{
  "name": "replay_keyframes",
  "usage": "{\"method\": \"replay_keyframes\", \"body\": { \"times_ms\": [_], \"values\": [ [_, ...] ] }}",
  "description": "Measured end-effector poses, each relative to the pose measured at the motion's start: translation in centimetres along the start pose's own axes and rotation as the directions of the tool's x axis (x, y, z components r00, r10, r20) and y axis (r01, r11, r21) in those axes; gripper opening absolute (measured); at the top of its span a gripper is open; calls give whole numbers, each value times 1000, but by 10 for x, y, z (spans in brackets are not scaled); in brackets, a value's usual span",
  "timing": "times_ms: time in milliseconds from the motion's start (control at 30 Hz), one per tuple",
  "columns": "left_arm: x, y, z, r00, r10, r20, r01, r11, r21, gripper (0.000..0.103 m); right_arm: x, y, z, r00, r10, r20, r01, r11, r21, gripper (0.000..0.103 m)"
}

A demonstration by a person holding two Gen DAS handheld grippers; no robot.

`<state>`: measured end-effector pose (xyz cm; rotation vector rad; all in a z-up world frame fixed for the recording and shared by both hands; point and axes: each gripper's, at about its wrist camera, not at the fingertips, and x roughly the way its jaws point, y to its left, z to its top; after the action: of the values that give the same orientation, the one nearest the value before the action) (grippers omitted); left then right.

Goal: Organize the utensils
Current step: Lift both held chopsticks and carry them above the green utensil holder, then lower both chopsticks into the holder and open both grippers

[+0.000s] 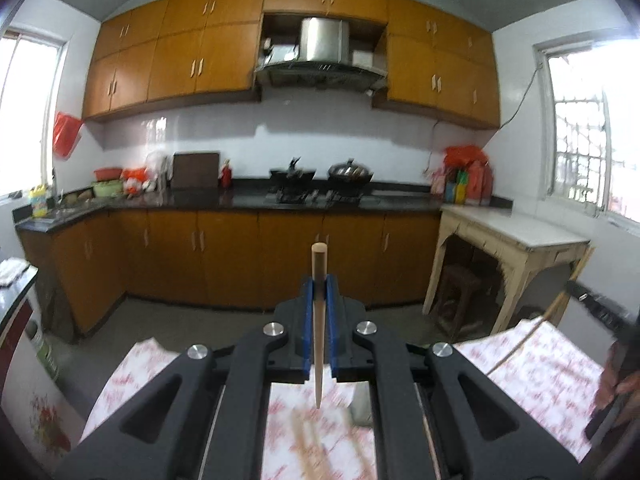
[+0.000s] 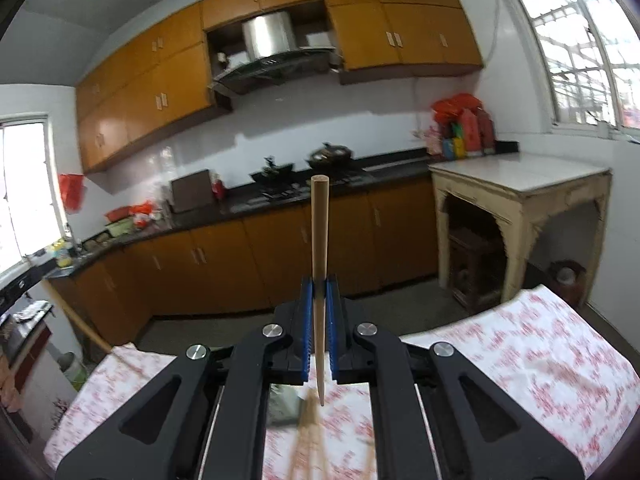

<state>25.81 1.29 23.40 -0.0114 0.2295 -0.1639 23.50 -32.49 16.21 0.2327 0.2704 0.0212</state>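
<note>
Both jaws are clenched, each left gripper (image 1: 319,292) and right gripper (image 2: 319,292) pinching one upright chopstick (image 1: 319,320) (image 2: 319,264), likely for pairing, above the desk (image 2: 540,356) where blurred sticks (image 2: 308,436) lie below.

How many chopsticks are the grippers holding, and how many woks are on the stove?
Held chopsticks: 2, one in the left gripper, one in the right gripper
Woks on stove: 2
Total: 4
</note>
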Motion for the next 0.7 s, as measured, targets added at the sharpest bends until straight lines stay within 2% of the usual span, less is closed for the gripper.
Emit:
{"method": "replay_keyframes", "body": {
  "times_ms": [100, 333, 433, 700],
  "values": [
    [9, -19, 22, 999, -37, 21, 37, 999, -5, 8, 12, 16, 10, 999, 38, 7, -38, 999, -9, 7],
    [43, -47, 32, 997, -77, 10, 77, 997, -30, 8, 42, 40, 9, 995, 100, -1, -100, 995, -9, 7],
    [59, -51, 27, 997, -82, -4, 82, 996, -42, 8, 53, 47, 3, 995, 98, -15, -99, 995, -26, 7],
    [106, -55, -11, 992, -77, -102, 72, 996, -51, 8, 85, 45, -22, 988, 95, -118, -97, 995, -12, 7]
  ]
}}
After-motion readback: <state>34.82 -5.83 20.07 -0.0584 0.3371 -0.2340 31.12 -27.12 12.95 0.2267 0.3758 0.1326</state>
